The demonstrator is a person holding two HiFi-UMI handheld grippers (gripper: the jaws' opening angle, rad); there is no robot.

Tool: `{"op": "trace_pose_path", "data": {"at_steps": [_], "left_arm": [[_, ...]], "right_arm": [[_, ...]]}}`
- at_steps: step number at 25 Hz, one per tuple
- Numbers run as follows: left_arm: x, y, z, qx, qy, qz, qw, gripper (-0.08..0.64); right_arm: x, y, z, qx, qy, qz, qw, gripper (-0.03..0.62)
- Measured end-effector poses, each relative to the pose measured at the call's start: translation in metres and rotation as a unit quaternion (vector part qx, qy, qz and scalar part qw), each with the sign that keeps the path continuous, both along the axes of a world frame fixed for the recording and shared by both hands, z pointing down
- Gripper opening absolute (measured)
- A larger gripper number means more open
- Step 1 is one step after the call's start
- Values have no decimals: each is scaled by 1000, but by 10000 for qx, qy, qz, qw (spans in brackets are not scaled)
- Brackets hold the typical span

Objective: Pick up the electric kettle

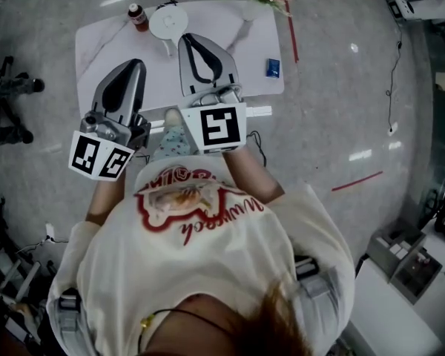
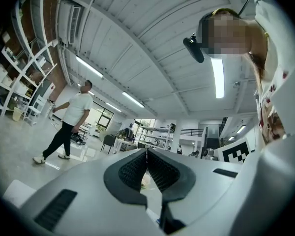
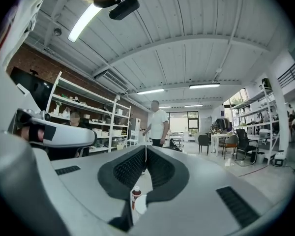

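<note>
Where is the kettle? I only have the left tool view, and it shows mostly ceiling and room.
Observer: In the head view, the kettle stands near the table's far edge.
Operator: Anything beside it?
Observer: A red-capped bottle, just to its left in that view.
Operator: And the right tool?
Observer: Its own view shows the right tool shut with nothing in it.

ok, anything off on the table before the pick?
Nothing stands out. On the table the white kettle and the brown bottle stand upright side by side, the blue box lies flat, nothing spilled.
</note>
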State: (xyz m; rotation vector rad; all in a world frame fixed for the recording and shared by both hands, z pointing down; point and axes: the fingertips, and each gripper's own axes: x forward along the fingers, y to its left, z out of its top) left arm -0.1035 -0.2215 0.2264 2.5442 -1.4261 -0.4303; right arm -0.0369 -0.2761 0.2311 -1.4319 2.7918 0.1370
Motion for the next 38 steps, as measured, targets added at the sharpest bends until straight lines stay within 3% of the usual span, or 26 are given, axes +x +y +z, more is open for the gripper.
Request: {"op": "trace_pose_path", "data": {"at_steps": [7, 19, 27, 36, 38], "left_arm": [[-26, -70, -9, 50, -113, 182, 9998, 12], [-20, -110, 36, -290, -40, 79, 9995, 13], [-19, -115, 103, -574, 19, 25, 9983, 13], [-33, -125, 198, -908, 32, -55, 9959, 12], [-38, -126, 206, -871, 132, -28, 9961, 14]], "right_arm": [[-24, -64, -8, 64, -98, 225, 9997, 15], [-23, -102, 38, -287, -36, 112, 9995, 15], [-15, -100, 106, -753, -38, 74, 9971, 15], [-22, -106, 215, -935, 565, 175, 9939, 18], [-28, -109, 228, -1018, 387, 207, 9938, 18]]}}
